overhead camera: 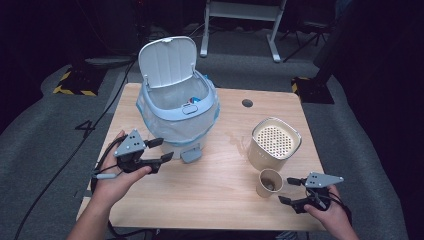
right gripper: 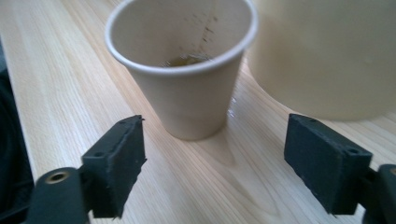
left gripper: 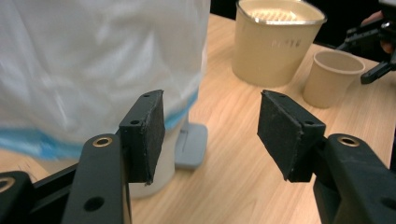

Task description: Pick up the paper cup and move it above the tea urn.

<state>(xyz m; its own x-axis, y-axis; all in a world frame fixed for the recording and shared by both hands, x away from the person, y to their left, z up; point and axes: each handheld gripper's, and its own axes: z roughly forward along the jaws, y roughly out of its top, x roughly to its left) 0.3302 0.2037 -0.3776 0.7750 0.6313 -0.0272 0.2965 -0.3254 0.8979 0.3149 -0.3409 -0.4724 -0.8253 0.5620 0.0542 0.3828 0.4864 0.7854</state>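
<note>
Right gripper, jaws spread and empty, faces the paper cup: light, crushable, residue inside, best pinched gently mid-wall; left gripper likewise parted.

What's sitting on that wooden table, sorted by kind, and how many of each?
Lidded bins with a bag liner: 1, the bin, lid up
Beige containers with a perforated top: 1, the container
Paper cups: 1, the cup
Total: 3
</note>
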